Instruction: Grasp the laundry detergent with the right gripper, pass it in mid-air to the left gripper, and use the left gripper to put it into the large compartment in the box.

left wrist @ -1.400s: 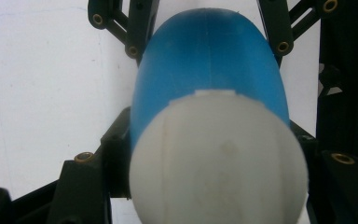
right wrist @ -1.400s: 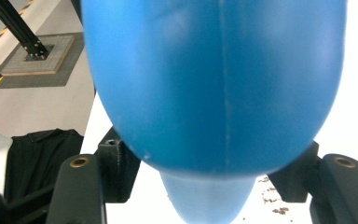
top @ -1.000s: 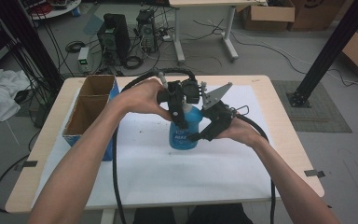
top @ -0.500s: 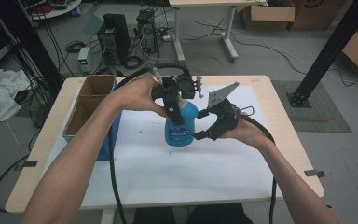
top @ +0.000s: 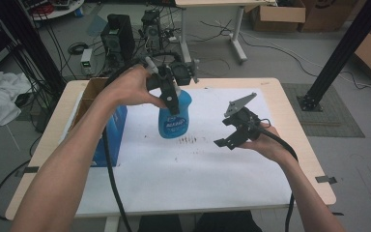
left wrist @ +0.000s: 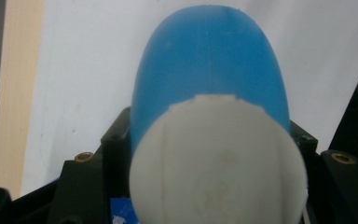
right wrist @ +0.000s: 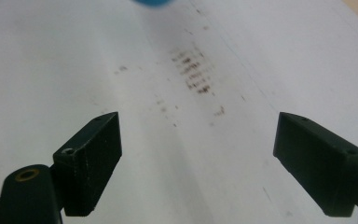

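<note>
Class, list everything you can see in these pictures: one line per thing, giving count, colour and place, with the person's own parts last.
Bottle: one, blue with white cap, held above the sheet.
Paper sheet: one, white with dark smudges, covering the table.
Table: one, light wood, centre.
Box: one, cardboard with blue side, left table edge.
Cardboard boxes: several, brown, floor behind.
White cloth: one, floor at left.
Left gripper: one, black, shut on the bottle's neck.
Right gripper: one, black, fingers open, nothing between them, right of the bottle.
Forearms: two, from the bottom edge.

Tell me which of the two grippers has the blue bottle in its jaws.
The left gripper: its jaws are clamped near the top of the blue bottle, by its white cap. The right gripper is apart from it, jaws open over the white sheet.
</note>
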Motion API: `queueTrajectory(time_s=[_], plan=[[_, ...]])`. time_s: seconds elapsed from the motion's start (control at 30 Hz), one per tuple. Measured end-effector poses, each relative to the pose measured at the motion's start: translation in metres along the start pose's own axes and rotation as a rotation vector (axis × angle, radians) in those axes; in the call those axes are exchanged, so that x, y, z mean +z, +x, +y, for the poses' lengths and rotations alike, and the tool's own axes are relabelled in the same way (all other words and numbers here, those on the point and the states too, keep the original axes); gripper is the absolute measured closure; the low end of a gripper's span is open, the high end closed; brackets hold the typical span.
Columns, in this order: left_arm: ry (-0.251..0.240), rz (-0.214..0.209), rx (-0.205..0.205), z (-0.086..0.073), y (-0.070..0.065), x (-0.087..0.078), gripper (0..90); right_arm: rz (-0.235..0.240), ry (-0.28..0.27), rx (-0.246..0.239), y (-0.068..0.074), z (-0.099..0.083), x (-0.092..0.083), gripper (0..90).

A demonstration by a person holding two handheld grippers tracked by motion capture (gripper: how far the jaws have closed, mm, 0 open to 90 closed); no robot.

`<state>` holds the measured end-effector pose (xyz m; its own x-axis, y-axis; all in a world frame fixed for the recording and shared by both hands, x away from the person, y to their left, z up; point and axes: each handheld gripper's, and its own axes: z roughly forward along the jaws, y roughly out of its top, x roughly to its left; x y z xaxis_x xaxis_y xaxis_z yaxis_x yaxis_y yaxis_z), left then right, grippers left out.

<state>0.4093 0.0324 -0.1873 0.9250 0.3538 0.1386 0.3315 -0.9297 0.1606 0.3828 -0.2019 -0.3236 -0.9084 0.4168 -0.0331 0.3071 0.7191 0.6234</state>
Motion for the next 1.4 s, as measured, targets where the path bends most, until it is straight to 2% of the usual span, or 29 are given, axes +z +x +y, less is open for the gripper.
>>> queueTrajectory(time_s=[0.13,0.3,0.47,0.73,0.9,1.03,1.17,1.4], plan=[[0.013,0.008,-0.1,-0.005,0.012,-0.01,38.8,-0.025,0.029,0.058,-0.004,-0.013,0.0,15.6],[0.019,0.036,-0.206,-0.011,0.025,-0.028,38.8,-0.061,0.092,0.121,-0.011,-0.026,0.003,16.6],[0.011,0.056,-0.342,-0.022,0.039,-0.045,38.8,-0.084,0.115,0.17,-0.018,-0.032,0.002,17.2],[-0.005,0.086,-0.574,-0.05,0.063,-0.073,38.8,-0.11,0.138,0.189,-0.023,-0.035,-0.002,17.6],[0.026,0.105,-0.68,-0.071,0.072,-0.087,38.8,-0.11,0.142,0.186,-0.024,-0.034,-0.001,17.8],[0.032,0.129,-0.761,-0.09,0.078,-0.095,38.8,-0.117,0.147,0.183,-0.024,-0.032,0.0,18.1],[0.039,0.159,-0.845,-0.111,0.083,-0.097,38.8,-0.132,0.149,0.19,-0.026,-0.032,-0.001,18.1],[0.059,0.207,-0.968,-0.145,0.088,-0.097,38.8,-0.143,0.16,0.204,-0.029,-0.036,-0.004,18.2]])
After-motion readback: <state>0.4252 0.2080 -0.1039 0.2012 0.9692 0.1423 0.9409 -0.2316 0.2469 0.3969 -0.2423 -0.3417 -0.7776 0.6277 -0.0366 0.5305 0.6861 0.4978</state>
